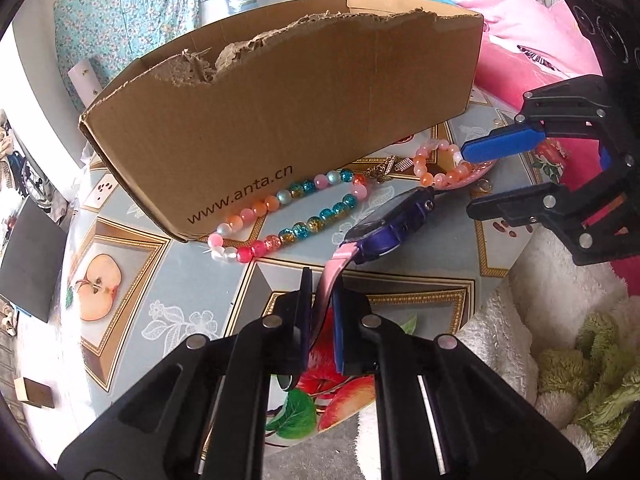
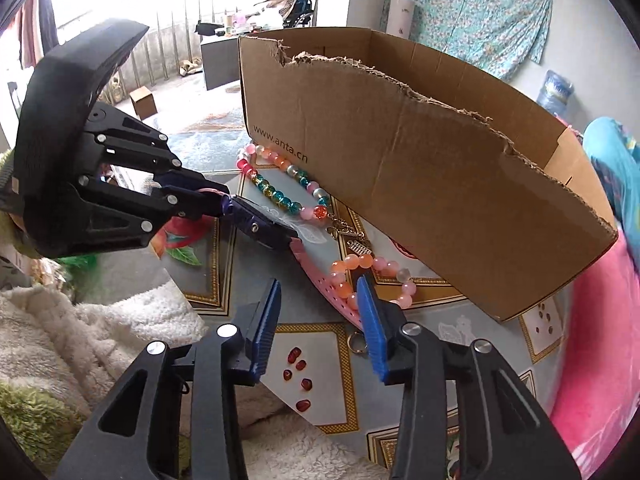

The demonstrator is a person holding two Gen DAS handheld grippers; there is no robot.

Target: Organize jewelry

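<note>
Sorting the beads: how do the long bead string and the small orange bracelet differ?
The long bead string mixes teal, gold, pink and white beads; the orange bracelet is peach and pink only. The string is a much larger loop. Both lie on the table beside the cardboard box.

Glossy glass-like beads (image 1: 280,216); matt torn cardboard box (image 1: 320,92)

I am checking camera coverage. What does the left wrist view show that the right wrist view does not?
Only the left wrist view shows the pink strap pinched inside the left tool and the printed halved apple. Only the right wrist view shows the small metal ring and the strap's holed end. Both show the cardboard box, long bead strand, orange bracelet and watch.
</note>
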